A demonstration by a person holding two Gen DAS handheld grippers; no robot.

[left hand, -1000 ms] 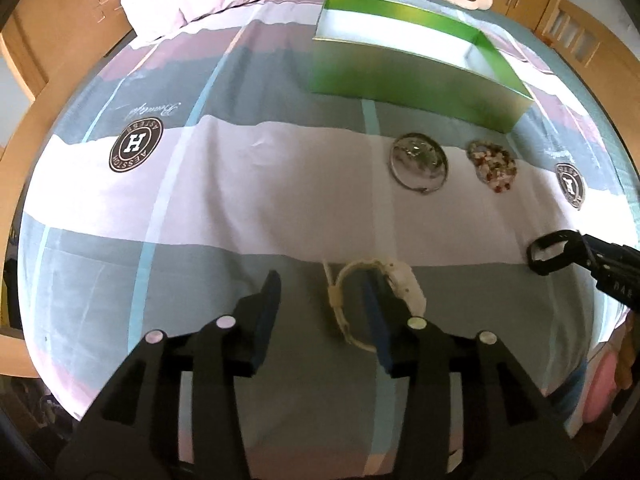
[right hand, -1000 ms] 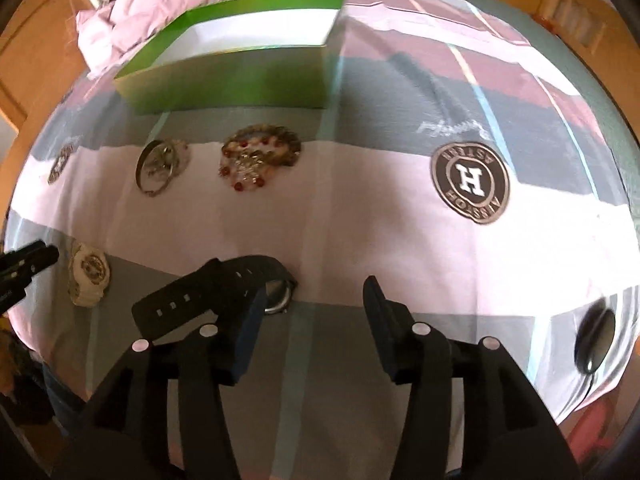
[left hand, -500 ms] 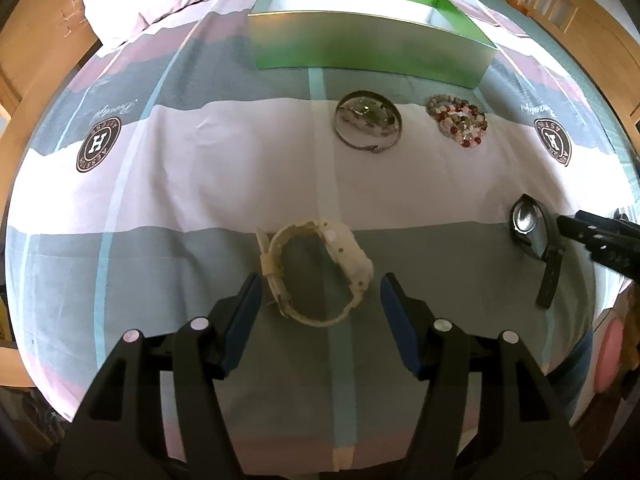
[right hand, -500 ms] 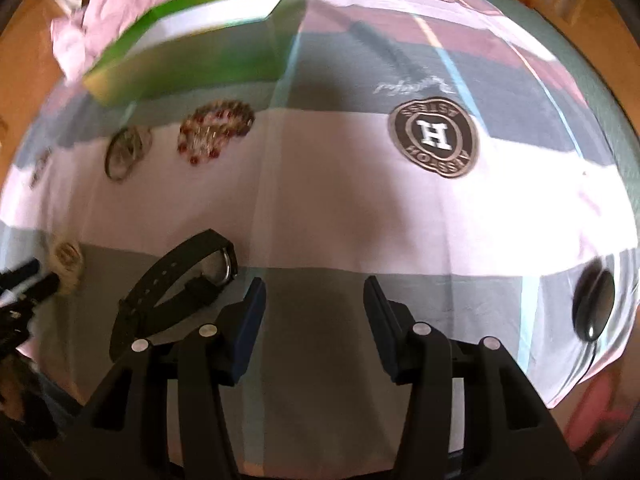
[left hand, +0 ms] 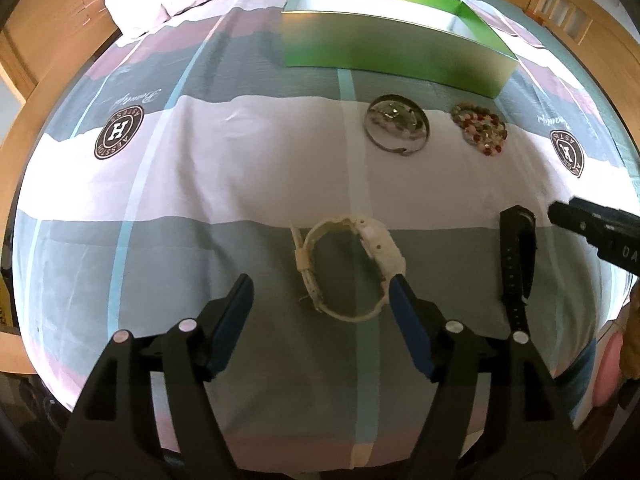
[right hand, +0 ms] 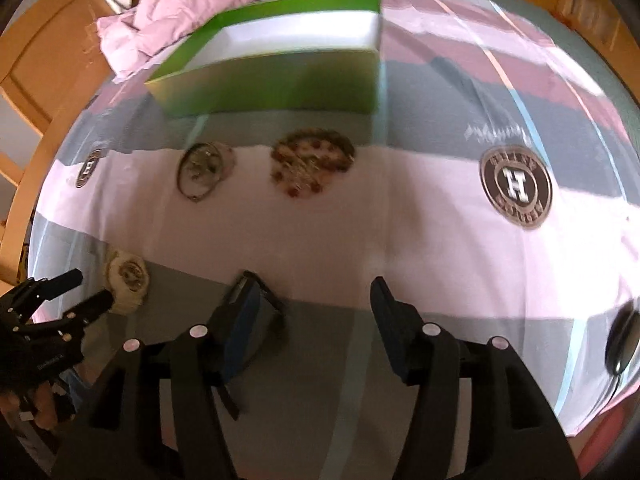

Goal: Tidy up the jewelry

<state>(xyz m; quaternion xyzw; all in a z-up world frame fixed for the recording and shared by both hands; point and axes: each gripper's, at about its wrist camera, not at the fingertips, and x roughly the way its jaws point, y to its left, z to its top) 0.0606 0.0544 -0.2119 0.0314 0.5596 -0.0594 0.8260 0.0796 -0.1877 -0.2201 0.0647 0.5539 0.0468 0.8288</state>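
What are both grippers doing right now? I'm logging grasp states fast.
Left gripper: open, holding nothing, white watch between its fingers.
Right gripper: open, holding nothing, black watch at its left finger.

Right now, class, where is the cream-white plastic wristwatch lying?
In the left wrist view the cream-white plastic wristwatch lies on the bedsheet's grey band, just ahead of the open left gripper, left of the black watch.
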